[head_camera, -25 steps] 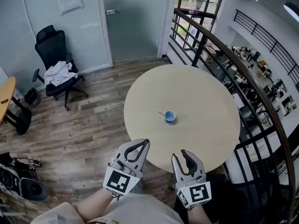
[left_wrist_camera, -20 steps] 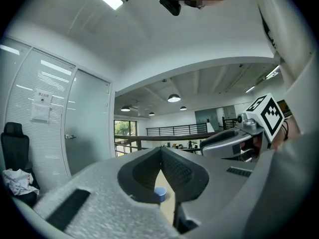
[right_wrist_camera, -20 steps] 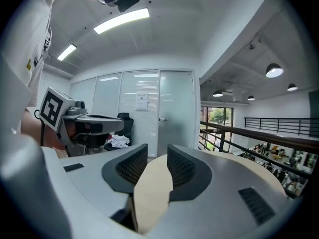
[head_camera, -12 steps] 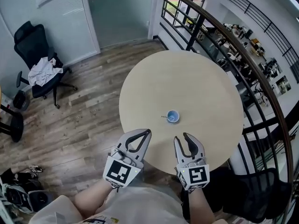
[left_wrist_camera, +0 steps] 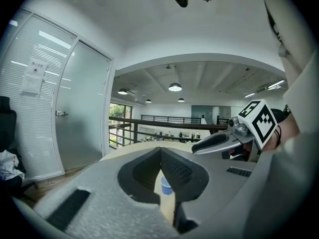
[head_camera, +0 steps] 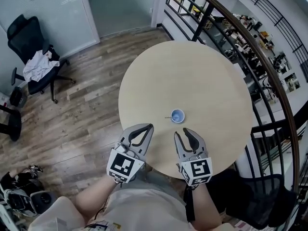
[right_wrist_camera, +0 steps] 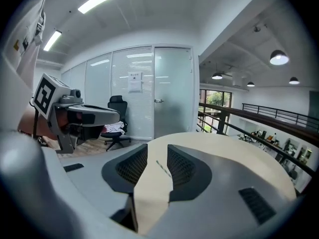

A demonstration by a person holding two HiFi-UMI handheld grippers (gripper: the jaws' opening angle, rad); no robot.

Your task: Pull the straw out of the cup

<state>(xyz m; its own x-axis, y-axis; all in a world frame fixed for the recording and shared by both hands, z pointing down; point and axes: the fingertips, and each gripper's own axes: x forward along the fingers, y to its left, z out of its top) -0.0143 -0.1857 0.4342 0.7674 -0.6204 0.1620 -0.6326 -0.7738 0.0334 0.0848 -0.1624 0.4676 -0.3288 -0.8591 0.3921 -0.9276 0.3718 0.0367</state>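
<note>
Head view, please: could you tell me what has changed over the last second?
The left gripper and right gripper have moved forward over the table, closer to the cup. Nothing was grasped: left stays shut, right open. The straw is still in the cup.

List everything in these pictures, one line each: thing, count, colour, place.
table: 1, beige, round, centre
cup: 1, blue, on the table near its middle
straw: 1, pale, in the cup, sticking out to the left
office chair: 1, black, upper left on the floor
cloth: 1, white, on the chair
railing: 1, dark, curving along the right
left gripper: 1, grey, at the table's near edge, jaws together, empty
right gripper: 1, grey, beside it, jaws apart, empty
</note>
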